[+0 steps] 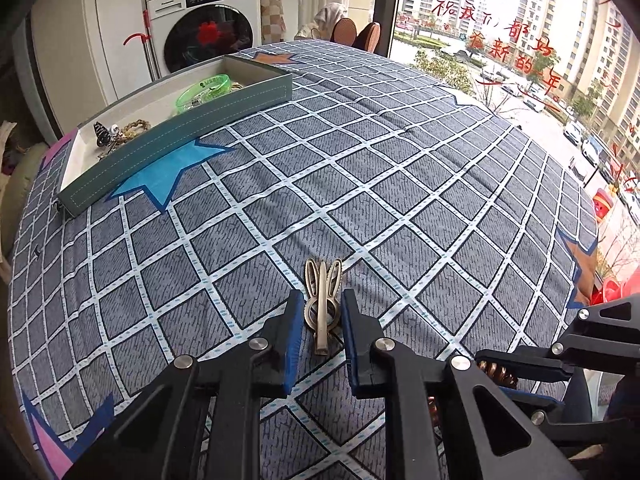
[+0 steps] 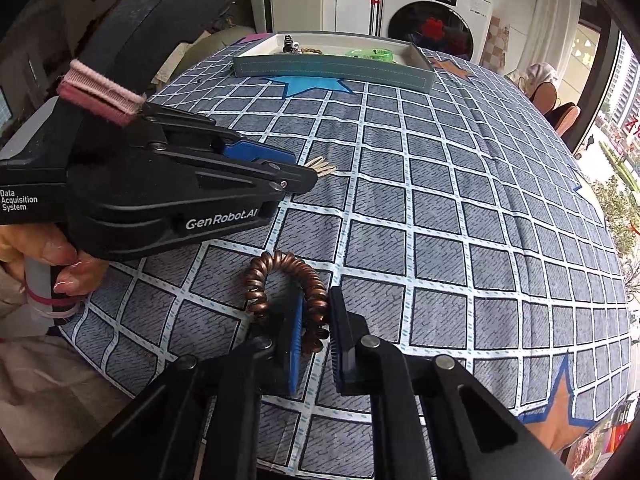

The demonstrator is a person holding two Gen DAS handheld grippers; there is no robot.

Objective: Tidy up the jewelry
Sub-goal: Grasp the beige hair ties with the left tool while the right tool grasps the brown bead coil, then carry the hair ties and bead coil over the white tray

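Note:
A gold rabbit-shaped hair clip lies on the checked cloth between the fingers of my left gripper. The jaws stand around it with small gaps on both sides. The clip's tip also shows in the right wrist view past the left gripper. My right gripper is closed on one side of a brown spiral hair tie that rests on the cloth. A teal jewelry tray stands at the far left, also in the right wrist view, holding a green bangle, a beaded bracelet and a dark clip.
The table is covered by a grey-blue checked cloth with star patches. A washing machine stands behind the tray. Chairs stand at the far edge. A window lies to the right.

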